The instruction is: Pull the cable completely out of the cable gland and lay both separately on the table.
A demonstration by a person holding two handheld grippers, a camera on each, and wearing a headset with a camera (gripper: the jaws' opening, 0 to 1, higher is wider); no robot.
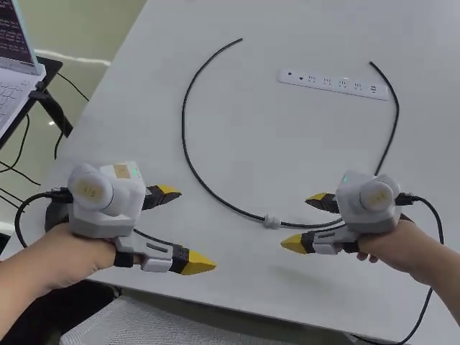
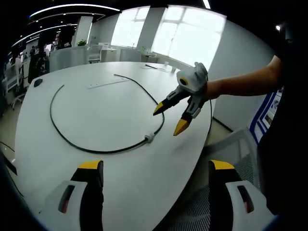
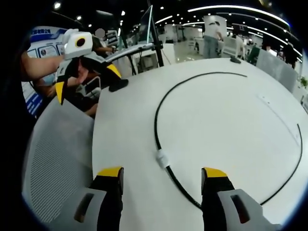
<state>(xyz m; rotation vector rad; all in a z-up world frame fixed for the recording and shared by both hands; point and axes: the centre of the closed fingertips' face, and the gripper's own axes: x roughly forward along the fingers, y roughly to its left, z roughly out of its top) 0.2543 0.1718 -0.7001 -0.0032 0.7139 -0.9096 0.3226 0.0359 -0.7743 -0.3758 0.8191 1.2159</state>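
Note:
A long black cable (image 1: 188,147) lies in a wide loop on the white table (image 1: 287,144). A small white cable gland (image 1: 271,221) sits threaded on it near the front edge. My left gripper (image 1: 188,228) hovers open to the left of the gland, nothing between its fingers. My right gripper (image 1: 298,221) is open just right of the gland, its jaws to either side of the cable. In the right gripper view the gland (image 3: 161,158) lies a little ahead of the open right gripper (image 3: 162,173). The left gripper view shows the gland (image 2: 149,138) and the right gripper (image 2: 168,121) beyond it.
A white power strip (image 1: 334,83) lies at the back right, beside the cable's far run. A laptop (image 1: 11,57) on a stand is off the table's left side. A mesh chair (image 1: 144,323) stands under the front edge. People stand in the far office.

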